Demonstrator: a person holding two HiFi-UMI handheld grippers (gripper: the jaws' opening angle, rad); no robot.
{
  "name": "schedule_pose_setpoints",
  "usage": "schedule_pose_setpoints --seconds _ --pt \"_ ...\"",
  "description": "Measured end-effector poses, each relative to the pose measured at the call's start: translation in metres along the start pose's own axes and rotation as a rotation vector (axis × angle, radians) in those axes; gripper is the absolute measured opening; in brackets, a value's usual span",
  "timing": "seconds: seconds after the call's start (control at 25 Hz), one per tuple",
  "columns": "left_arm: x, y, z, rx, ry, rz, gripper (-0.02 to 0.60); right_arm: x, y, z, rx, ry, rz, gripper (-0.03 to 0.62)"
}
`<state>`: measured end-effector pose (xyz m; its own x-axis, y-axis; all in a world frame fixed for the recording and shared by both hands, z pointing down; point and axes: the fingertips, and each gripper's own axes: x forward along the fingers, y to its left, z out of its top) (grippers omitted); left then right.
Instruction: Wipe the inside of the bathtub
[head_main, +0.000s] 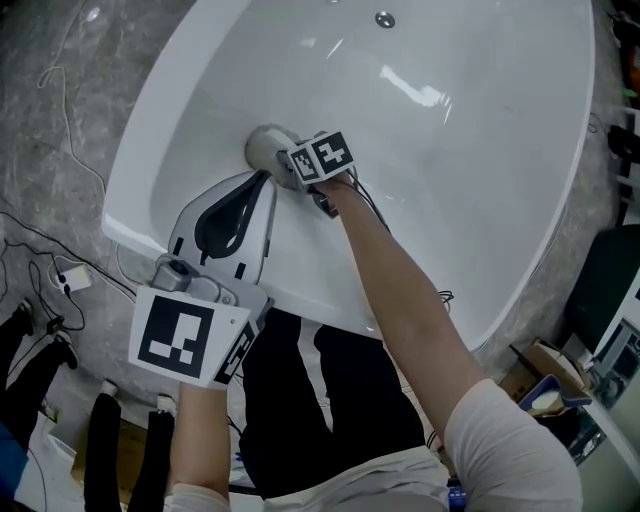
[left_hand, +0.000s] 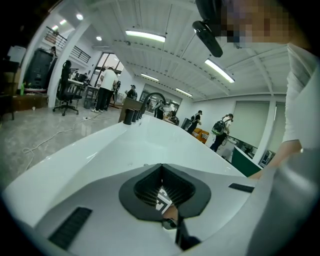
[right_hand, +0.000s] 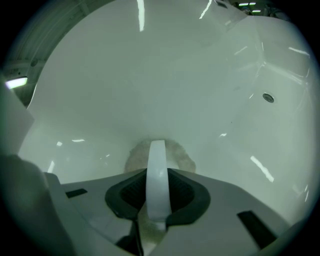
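Note:
The white bathtub (head_main: 480, 150) fills the head view. Inside it, against the near left wall, a round grey sponge (head_main: 265, 148) lies pressed on the surface. My right gripper (head_main: 300, 175) is shut on the sponge's white strap handle (right_hand: 157, 185), and the sponge (right_hand: 182, 157) shows fuzzy behind the jaws in the right gripper view. My left gripper (head_main: 262, 185) rests on the tub's near rim (head_main: 140, 215), pointing toward the right gripper, jaws together with nothing between them. In the left gripper view, the left gripper (left_hand: 162, 167) looks along the tub rim (left_hand: 150, 135).
A round metal fitting (head_main: 385, 18) sits on the tub's far wall and also shows as the fitting (right_hand: 268, 97) in the right gripper view. Cables (head_main: 60, 270) trail on the grey floor at left. Boxes (head_main: 545, 385) stand lower right. People (left_hand: 107, 87) stand far back in the room.

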<state>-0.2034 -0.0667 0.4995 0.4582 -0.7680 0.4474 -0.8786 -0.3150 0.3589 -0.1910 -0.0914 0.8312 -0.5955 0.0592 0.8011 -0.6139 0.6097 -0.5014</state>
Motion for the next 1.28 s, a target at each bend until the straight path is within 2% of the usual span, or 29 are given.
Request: schedule_pose_setpoints --seconds 0.24,0.52,0.64,0.76,1.08,1.28 --pt "0.021 0.015 -0.001 0.026 0.042 0.027 0.011 0.007 -0.013 -0.006 0.04 -0.007 0.005 0.094" --pt "0.04 0.036 -0.007 0.024 0.066 0.088 0.011 0.01 -0.024 -0.013 0.03 0.001 -0.012 0.094" --pt "0.057 0.04 -0.016 0.03 0.126 0.099 0.011 0.01 -0.033 -0.019 0.06 0.003 -0.018 0.094" --pt "0.075 0.042 -0.023 0.079 0.188 0.095 0.011 0.006 -0.043 -0.028 0.08 0.026 -0.035 0.094" --pt "0.112 0.054 -0.036 0.087 0.241 0.073 0.011 -0.018 -0.066 -0.066 0.121 0.065 -0.07 0.094" --pt "0.142 0.05 -0.069 0.192 0.386 0.045 0.011 -0.026 -0.075 -0.08 0.119 0.096 -0.087 0.094"
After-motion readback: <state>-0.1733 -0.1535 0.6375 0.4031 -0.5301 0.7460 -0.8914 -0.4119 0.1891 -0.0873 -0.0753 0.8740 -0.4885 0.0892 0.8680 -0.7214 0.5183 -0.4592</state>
